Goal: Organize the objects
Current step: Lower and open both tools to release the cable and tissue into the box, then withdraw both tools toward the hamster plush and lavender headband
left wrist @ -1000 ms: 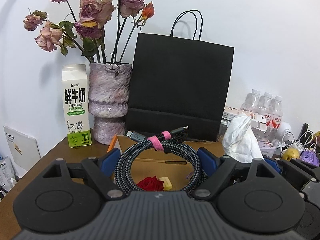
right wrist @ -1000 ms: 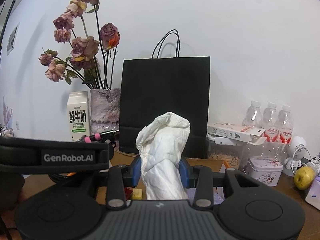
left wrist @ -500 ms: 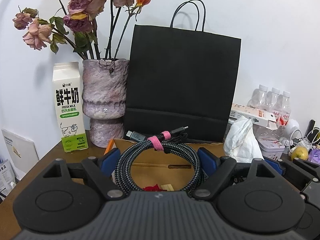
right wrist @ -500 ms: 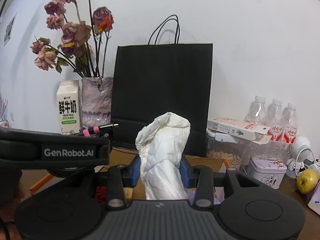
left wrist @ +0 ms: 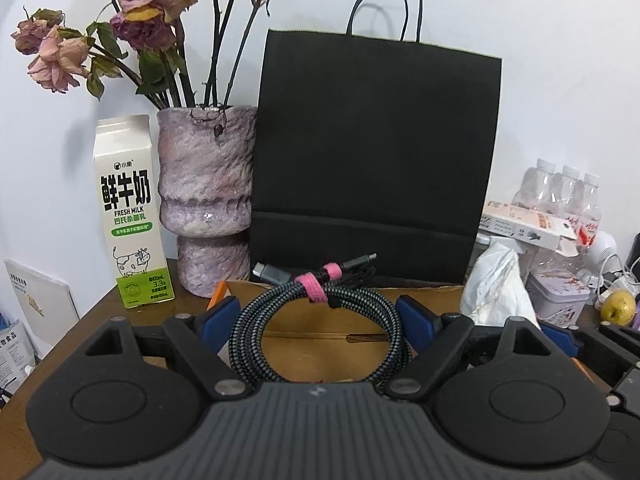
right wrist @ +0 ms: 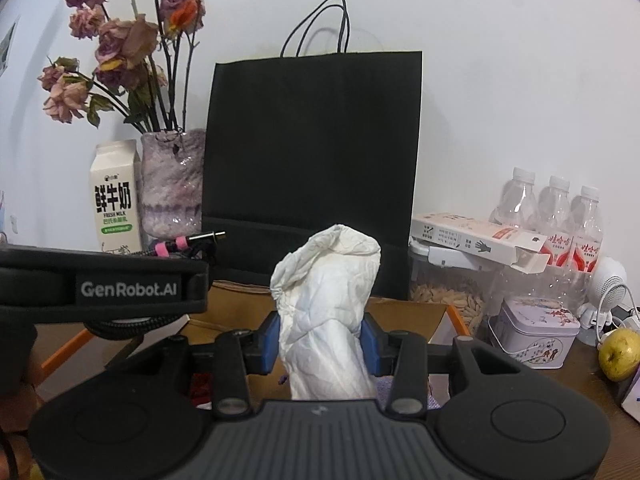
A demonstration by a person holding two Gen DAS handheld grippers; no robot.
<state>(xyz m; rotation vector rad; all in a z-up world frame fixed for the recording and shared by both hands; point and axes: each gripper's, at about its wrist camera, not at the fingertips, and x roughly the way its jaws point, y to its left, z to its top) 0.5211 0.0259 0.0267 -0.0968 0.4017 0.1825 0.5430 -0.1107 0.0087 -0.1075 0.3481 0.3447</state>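
We saw a white and green milk carton with big black Chinese words, 鲜牛奶, and under them the English words "FRESH MILK". A small round logo sat near its top, and a little cow picture lower down. Near the bottom we could read "3.3g", but the other small print there was too tiny for us. From the right wrist view, the black band on the other gripper said "GenRobot.AI" in white letters. The bottles had red labels with Chinese words, too small for us to read.
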